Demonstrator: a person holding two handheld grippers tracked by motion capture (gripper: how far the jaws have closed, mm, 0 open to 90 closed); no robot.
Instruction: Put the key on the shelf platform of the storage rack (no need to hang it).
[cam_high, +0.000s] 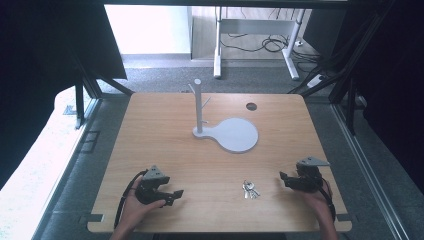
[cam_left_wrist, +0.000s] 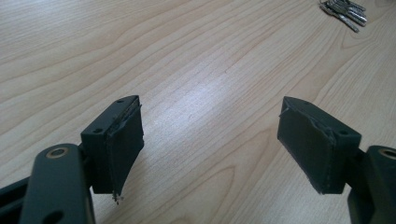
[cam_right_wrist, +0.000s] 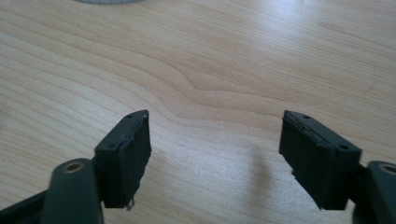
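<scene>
Right gripper (cam_high: 286, 179) — jaws spread wide and empty, flat black pads (cam_right_wrist: 128, 156) with frayed edges held just above the bench (cam_high: 165, 150). Left gripper (cam_high: 172, 196) likewise released, its pads (cam_left_wrist: 119, 149) apart over bare wood. Between the two grippers, nearer the right one, lies the bunch of keys (cam_high: 250, 189), flat on the bench near its front edge; in the left gripper view the keys (cam_left_wrist: 343, 10) appear at the far upper corner. The bunch is judged light, rigid and metallic — thin, smooth blades fanned loosely on a ring, liable to slide on the wood and to swing once lifted. The best hold is probably across the stacked heads by the ring, where the bunch is thickest; the blades lie too flat to pinch. Behind stands a pale grey stand (cam_high: 198, 107): a slim upright post with short side pegs on a flat round base plate (cam_high: 237, 135). The bench is light, matt wood-grain laminate with a round cable hole (cam_high: 251, 106).
</scene>
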